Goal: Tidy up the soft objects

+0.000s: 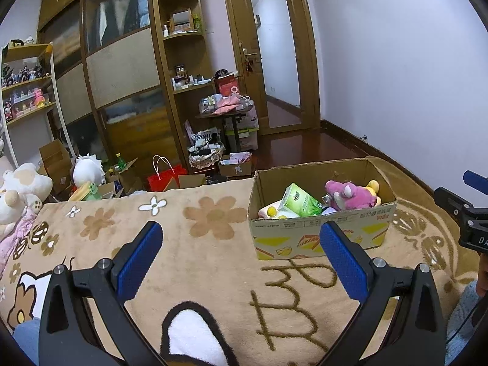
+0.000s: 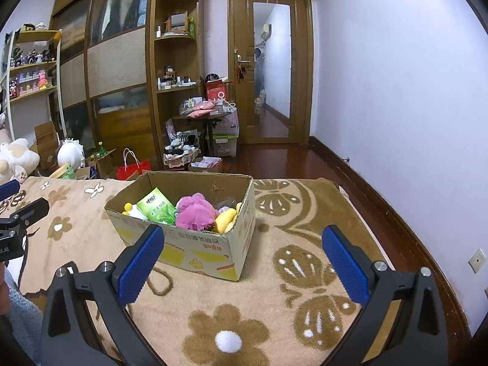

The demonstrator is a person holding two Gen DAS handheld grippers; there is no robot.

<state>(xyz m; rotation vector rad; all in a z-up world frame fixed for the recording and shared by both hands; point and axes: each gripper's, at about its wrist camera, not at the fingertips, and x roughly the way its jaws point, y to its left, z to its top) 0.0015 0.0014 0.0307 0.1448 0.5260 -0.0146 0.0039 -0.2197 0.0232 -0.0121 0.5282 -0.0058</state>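
Observation:
A cardboard box (image 1: 320, 238) stands on the tan flowered blanket (image 1: 213, 262). Inside lie a pink plush (image 1: 350, 196), a green tissue pack (image 1: 300, 204) and yellow and white soft toys (image 1: 270, 212). My left gripper (image 1: 241, 244) is open and empty, low over the blanket, left of and nearer than the box. In the right wrist view the box (image 2: 195, 244) holds the pink plush (image 2: 195, 213), the green pack (image 2: 155, 206) and a yellow toy (image 2: 225, 218). My right gripper (image 2: 244, 247) is open and empty, just in front of the box.
White plush toys (image 1: 18, 192) sit at the blanket's far left edge. Beyond the bed the floor holds cartons, a red bag (image 1: 166, 178), a basket (image 1: 204, 155) and a small loaded table (image 1: 225, 113). Wardrobe, shelves and a door stand behind.

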